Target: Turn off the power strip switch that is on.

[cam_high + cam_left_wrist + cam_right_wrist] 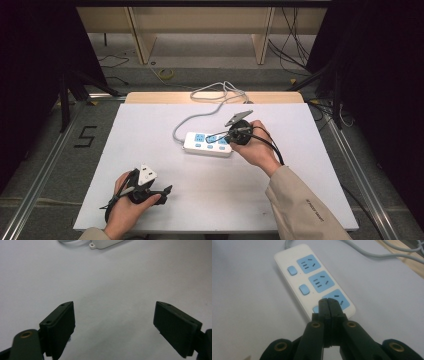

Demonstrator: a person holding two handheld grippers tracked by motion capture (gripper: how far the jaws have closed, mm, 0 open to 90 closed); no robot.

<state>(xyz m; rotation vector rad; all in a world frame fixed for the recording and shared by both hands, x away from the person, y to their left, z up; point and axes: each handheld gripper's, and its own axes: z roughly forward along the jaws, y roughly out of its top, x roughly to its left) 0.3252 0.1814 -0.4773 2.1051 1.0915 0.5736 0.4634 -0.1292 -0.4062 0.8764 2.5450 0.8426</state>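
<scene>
My right tongs [327, 301], pressed together and empty, tip over the end switch of the power strip [294, 282] at mid-table. Step, I judge: pressing that switch. Next: push straight down. Left tongs [113, 315] apart, idle, well away.

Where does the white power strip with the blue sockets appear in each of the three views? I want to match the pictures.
High view: the power strip lies mid-table, under the right gripper.
Left gripper view: one white end of it sits at the top edge, beyond the open jaws.
Right gripper view: it runs diagonally through the centre, its nearest socket at the shut jaws' tips.
Shared landmark: the white table.
</scene>
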